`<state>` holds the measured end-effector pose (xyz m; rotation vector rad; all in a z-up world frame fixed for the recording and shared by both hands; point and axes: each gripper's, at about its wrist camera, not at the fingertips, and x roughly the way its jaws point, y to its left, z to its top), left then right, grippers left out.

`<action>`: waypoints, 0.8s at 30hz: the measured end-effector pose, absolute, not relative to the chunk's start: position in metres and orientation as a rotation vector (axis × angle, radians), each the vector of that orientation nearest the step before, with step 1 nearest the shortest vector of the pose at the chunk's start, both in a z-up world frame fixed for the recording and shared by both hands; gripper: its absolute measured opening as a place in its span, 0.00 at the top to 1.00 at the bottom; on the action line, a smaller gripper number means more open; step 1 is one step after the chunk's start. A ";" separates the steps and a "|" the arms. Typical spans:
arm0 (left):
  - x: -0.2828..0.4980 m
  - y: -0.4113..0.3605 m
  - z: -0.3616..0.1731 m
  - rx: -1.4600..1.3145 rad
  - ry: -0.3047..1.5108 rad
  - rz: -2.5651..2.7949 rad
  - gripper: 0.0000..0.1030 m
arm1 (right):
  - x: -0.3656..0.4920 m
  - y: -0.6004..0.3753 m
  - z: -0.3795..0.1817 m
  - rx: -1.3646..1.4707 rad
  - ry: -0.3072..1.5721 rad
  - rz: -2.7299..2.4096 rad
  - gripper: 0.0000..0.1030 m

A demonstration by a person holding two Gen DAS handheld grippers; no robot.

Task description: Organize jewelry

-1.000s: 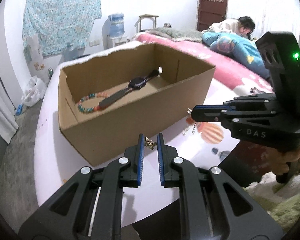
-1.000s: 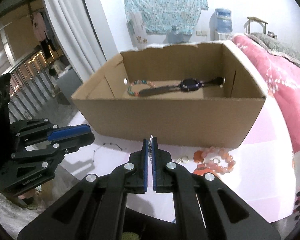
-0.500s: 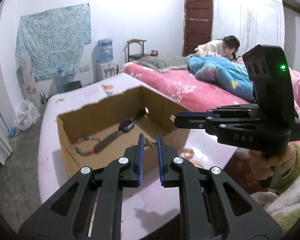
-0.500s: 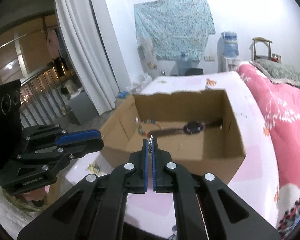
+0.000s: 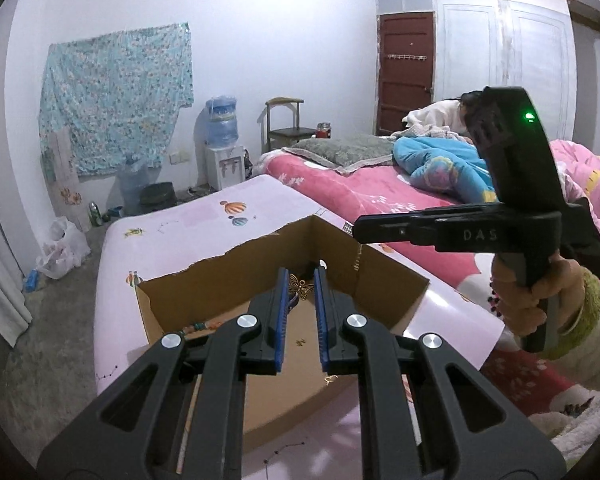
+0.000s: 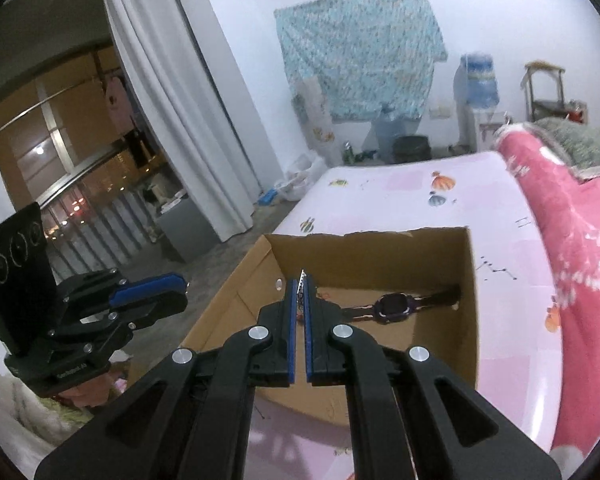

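Observation:
An open cardboard box (image 5: 388, 276) (image 6: 470, 300) stands on the pink table. My left gripper (image 5: 300, 280) is shut on a small gold butterfly charm (image 5: 300, 289) and holds it over the box. My right gripper (image 6: 300, 284) is shut on a thin silver piece of jewelry (image 6: 301, 280), also above the box; in the left wrist view (image 5: 358, 230) the piece dangles as a small chain (image 5: 356, 264). A dark watch (image 6: 392, 306) and a coloured bead bracelet (image 5: 198, 326) lie in the box.
The pink table (image 5: 204, 216) (image 6: 500, 208) carries printed stickers and a thin chain (image 5: 284, 446) in front of the box. A pink bed (image 5: 380, 188) with a person lies at the right. A curtain (image 6: 180, 120) hangs at the left.
Both grippers have risen and moved forward from in front of the box to above its opening, each keeping its piece of jewelry.

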<state>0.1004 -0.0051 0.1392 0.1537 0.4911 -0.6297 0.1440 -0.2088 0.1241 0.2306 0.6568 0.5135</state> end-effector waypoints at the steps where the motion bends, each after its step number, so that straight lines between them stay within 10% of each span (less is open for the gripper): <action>1: 0.109 -0.003 0.138 0.140 0.510 -0.625 0.88 | 0.152 -0.209 0.122 0.239 0.676 0.522 0.97; 24: 0.199 0.021 0.063 -0.028 0.943 -0.572 0.88 | 0.265 -0.177 0.032 0.342 1.212 0.639 0.95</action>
